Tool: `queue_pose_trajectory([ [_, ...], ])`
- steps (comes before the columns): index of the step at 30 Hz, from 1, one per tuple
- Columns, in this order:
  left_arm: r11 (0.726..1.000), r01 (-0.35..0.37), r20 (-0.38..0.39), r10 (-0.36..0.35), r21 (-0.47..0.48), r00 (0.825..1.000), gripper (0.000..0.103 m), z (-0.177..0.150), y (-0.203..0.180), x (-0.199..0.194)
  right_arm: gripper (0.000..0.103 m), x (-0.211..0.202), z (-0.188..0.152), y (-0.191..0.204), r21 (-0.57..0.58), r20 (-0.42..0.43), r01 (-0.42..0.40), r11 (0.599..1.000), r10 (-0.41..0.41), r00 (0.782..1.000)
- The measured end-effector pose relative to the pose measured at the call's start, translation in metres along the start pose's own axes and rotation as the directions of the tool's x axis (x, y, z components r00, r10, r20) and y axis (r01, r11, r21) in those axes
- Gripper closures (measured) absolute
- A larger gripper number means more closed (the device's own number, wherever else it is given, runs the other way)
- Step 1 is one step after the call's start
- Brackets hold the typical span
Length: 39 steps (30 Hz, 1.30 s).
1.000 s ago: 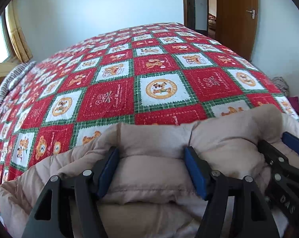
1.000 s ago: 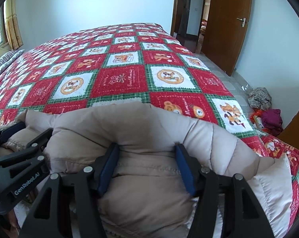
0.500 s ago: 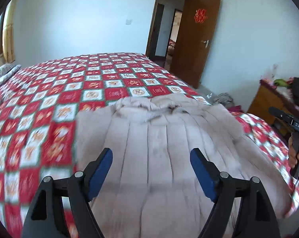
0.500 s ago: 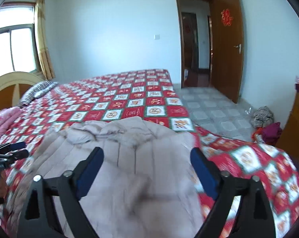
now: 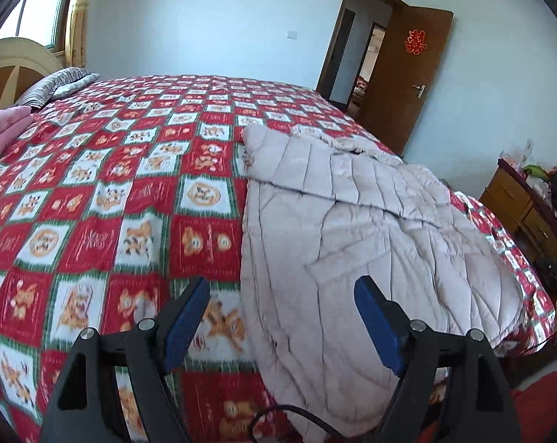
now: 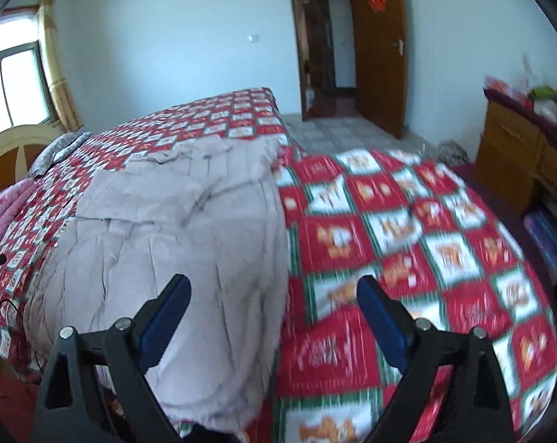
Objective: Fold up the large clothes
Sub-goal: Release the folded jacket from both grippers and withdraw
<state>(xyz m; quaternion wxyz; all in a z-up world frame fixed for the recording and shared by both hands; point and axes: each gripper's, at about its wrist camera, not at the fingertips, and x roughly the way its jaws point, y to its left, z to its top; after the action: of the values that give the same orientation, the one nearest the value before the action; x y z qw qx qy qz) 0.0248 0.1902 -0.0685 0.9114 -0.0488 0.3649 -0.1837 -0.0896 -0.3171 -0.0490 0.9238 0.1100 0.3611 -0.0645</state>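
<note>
I hold my left gripper (image 5: 282, 317) and right gripper (image 6: 273, 312) spread and empty above the near edge of the bed (image 5: 105, 199), where the beige padded coat (image 5: 356, 229) lies flat (hem toward me), laid out for folding.

A home bedroom: wide bed (image 5: 94, 221) under a red patchwork quilt, striped pillow (image 5: 57, 85) against its headboard (image 5: 16, 62), curtained window (image 6: 16, 81) behind, wooden door (image 5: 407, 74) beyond its foot.
</note>
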Motion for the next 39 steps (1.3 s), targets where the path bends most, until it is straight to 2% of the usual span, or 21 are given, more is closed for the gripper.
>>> queue_pose_trajectory([
  [4,0.999,-0.053,-0.026,0.053,-0.006,0.998,0.022,-0.015,-0.006,0.010,0.010,0.008,-0.016,-0.006,0.101,-0.027,-0.042,0.994,0.045,0.999],
  [7,0.992,-0.122,-0.043,0.121,-0.012,0.992,0.022,-0.028,-0.010,0.020,0.010,0.009,-0.021,-0.001,0.106,-0.030,-0.052,0.993,0.056,0.998],
  [12,0.963,-0.268,-0.097,0.267,0.001,0.959,0.022,-0.040,-0.020,0.039,0.010,0.006,-0.027,0.013,0.051,-0.018,-0.012,0.999,0.013,1.000],
  [17,0.928,-0.361,-0.064,0.367,0.088,0.928,0.022,-0.043,-0.036,0.038,0.010,0.000,-0.027,0.028,-0.025,0.006,0.002,1.000,-0.002,1.000],
  [21,0.913,-0.384,-0.009,0.389,0.136,0.921,0.022,-0.040,-0.050,0.028,0.010,-0.006,-0.028,0.040,-0.073,0.031,0.017,0.997,-0.014,0.999],
  [22,0.922,-0.364,-0.003,0.368,0.134,0.930,0.022,-0.036,-0.051,0.023,0.010,-0.007,-0.028,0.042,-0.081,0.038,0.019,0.997,-0.016,0.999],
  [25,0.965,-0.258,0.033,0.256,0.045,0.966,0.022,-0.011,-0.033,-0.015,0.010,-0.014,-0.025,0.044,-0.094,0.063,0.016,0.995,-0.010,0.998],
  [28,0.970,-0.236,0.129,0.242,-0.054,0.962,0.022,0.022,-0.004,-0.077,0.010,-0.020,-0.022,0.044,-0.088,0.088,0.000,0.996,0.007,0.996],
  [30,0.963,-0.231,0.219,0.258,-0.140,0.941,0.022,0.043,0.025,-0.141,0.010,-0.025,-0.020,0.043,-0.086,0.105,-0.013,0.996,0.022,0.994],
  [32,0.955,-0.232,0.279,0.277,-0.185,0.919,0.022,0.050,0.049,-0.201,0.010,-0.029,-0.021,0.040,-0.084,0.120,-0.025,0.996,0.035,0.992],
  [34,0.929,-0.315,0.284,0.360,-0.194,0.889,0.020,0.048,0.066,-0.256,0.010,-0.030,-0.021,0.037,-0.076,0.129,-0.032,0.997,0.041,0.991],
  [35,0.881,-0.422,0.277,0.469,-0.213,0.839,0.020,0.042,0.073,-0.287,0.010,-0.030,-0.022,0.035,-0.069,0.131,-0.037,0.997,0.045,0.990],
  [36,0.835,-0.499,0.275,0.548,-0.230,0.790,0.015,0.035,0.077,-0.305,0.010,-0.030,-0.022,0.034,-0.066,0.131,-0.040,0.997,0.048,0.990],
  [37,0.770,-0.587,0.274,0.637,-0.250,0.720,0.009,0.024,0.081,-0.326,0.010,-0.028,-0.022,0.032,-0.061,0.132,-0.042,0.997,0.050,0.990],
  [38,0.729,-0.632,0.274,0.684,-0.262,0.676,0.007,0.014,0.083,-0.336,0.010,-0.027,-0.022,0.031,-0.057,0.130,-0.043,0.997,0.050,0.990],
  [39,0.705,-0.656,0.272,0.709,-0.270,0.650,0.007,0.004,0.085,-0.342,0.010,-0.026,-0.022,0.031,-0.052,0.124,-0.044,0.998,0.050,0.991],
])
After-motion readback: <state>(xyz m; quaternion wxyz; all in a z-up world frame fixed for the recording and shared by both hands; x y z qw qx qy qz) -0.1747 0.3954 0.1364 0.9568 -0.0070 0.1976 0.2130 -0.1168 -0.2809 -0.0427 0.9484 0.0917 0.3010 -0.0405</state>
